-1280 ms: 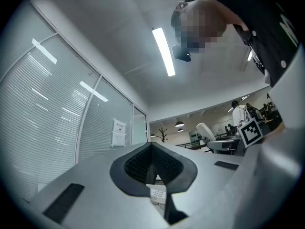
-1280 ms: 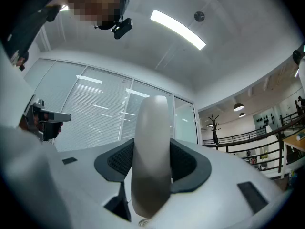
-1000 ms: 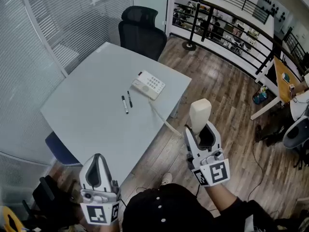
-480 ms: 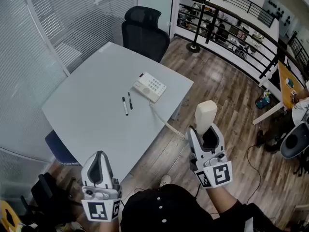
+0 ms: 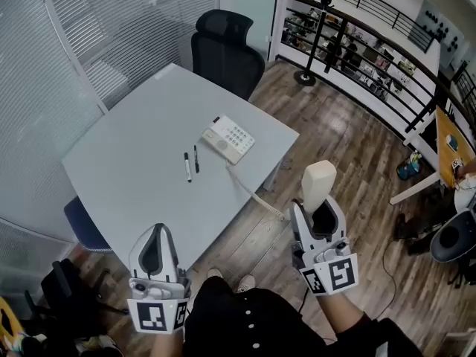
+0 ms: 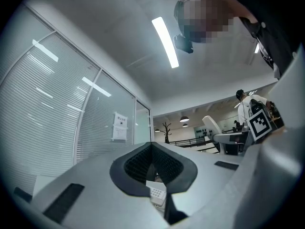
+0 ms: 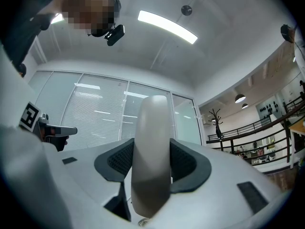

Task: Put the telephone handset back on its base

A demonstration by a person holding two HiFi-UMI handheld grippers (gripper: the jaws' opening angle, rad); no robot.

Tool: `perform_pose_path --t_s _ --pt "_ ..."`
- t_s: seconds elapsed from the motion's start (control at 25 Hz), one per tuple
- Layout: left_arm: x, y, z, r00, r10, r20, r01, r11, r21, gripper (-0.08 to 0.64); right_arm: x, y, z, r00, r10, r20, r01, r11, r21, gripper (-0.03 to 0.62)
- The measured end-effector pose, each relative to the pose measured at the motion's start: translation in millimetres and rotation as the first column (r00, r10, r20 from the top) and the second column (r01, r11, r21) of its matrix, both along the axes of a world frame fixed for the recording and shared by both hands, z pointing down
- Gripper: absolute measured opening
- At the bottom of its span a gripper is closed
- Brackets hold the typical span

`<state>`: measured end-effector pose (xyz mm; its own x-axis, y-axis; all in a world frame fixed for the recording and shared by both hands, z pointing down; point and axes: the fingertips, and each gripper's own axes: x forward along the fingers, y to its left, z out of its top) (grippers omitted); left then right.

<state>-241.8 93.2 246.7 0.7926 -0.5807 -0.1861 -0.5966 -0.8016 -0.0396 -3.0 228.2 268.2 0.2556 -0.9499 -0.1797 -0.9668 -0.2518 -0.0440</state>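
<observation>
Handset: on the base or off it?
Off. The right gripper clamps the handset upright over the floor, clear of the table; its cord trails back to the base there.

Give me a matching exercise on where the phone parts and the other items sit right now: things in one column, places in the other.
Things:
1. handset
2. telephone base
3. two markers
4. office chair

Places:
A. side by side on the table, beside the base
B. at the table's far edge
C. upright in the right hand-held gripper, off the table
D. on the table, cord trailing over the edge

Pairs: 1-C, 2-D, 3-A, 4-B
</observation>
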Motion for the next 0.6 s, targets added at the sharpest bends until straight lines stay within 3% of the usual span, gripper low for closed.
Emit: perform_pose_path --t_s 0.6 --pt "57.0 -52.9 10.4 1.000 0.017 -0.008 -0.017 1.000 -0.005 0.012 41.9 -53.9 13.8 1.000 -0.027 0.001 0.027 1.000 -0.012 0.232"
